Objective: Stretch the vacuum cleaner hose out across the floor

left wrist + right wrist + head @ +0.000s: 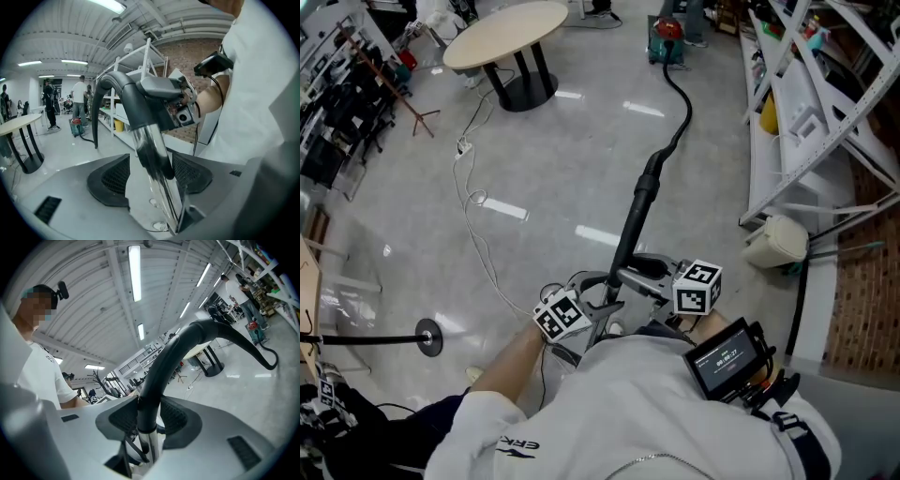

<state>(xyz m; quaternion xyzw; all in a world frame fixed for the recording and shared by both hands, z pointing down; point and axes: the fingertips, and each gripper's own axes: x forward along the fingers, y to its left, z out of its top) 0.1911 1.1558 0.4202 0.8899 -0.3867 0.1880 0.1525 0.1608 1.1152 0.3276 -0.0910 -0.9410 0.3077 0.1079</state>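
The black vacuum hose [680, 122] runs across the floor from the red and green vacuum cleaner [667, 39] to the black curved wand handle [636, 220] that I hold close to my body. My right gripper [642, 274] is shut on the wand handle [157, 380], both pads pressing its black cuff. My left gripper [596, 311] is open, and the chrome wand tube [159, 187] passes between its jaws with a gap at the left pad [110, 180]. In the left gripper view the right gripper [180, 105] sits on the handle's upper end.
A round table [546, 13] stands at the back left, with a white cable [473, 202] trailing over the floor below it. White shelving [806, 112] and a pale bin [778, 242] line the right side. A stanchion base [428, 337] is at the left.
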